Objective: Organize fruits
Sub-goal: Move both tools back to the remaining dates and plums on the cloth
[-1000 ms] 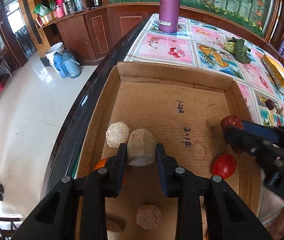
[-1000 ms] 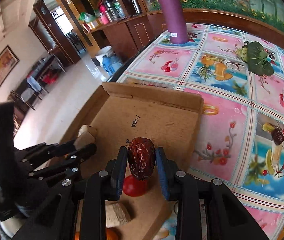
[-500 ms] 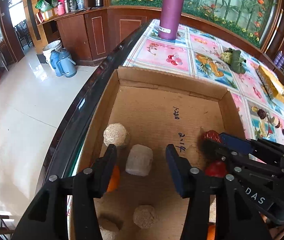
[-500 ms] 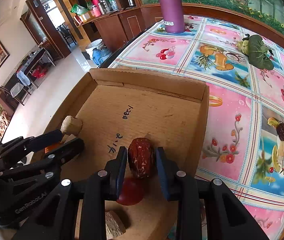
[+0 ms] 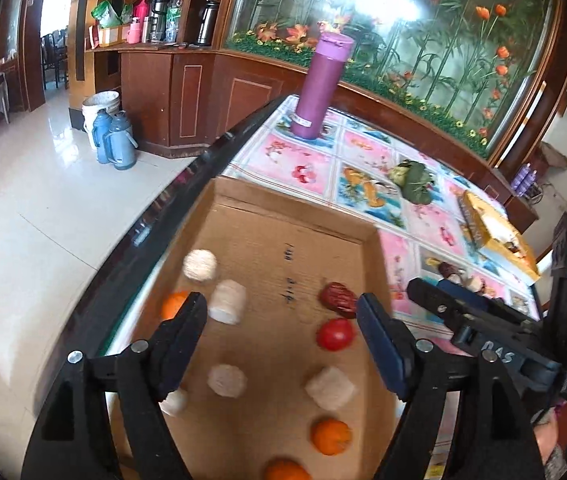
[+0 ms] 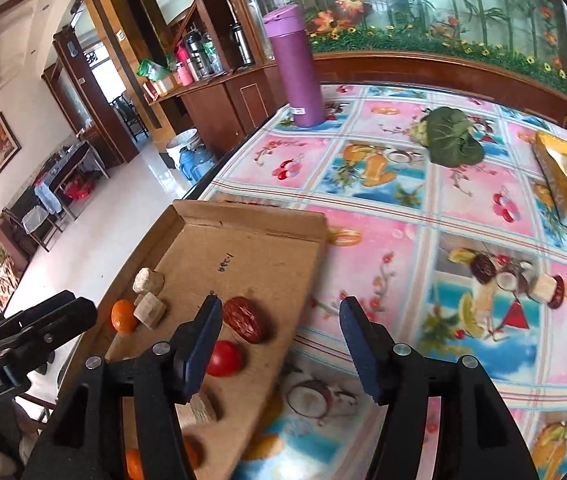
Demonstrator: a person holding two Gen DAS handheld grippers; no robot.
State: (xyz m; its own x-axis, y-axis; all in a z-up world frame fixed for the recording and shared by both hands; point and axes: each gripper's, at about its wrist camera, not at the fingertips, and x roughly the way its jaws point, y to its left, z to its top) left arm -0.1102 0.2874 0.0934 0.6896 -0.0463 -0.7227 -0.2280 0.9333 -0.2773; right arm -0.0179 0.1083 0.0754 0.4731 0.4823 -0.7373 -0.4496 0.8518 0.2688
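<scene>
Both grippers, left [image 5: 281, 312] and right [image 6: 277, 318], were wide open and empty; date [image 6: 246, 319] and tomato [image 6: 224, 358] lay in the cardboard tray [image 6: 267, 220], lower centre.

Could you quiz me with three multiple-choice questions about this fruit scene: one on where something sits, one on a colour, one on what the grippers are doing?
1. Where does the red date lie?
A. in the cardboard tray
B. on the tablecloth
C. in the yellow box

2. What colour is the tall bottle?
A. green
B. purple
C. white

3. What state are the left gripper and right gripper in?
A. both shut on fruit
B. one open, one shut
C. both open and empty

Answers:
1 A, the date rests on the tray floor beside the red tomato.
2 B, body and cap are purple.
3 C, each shows a wide gap with nothing held.
</scene>
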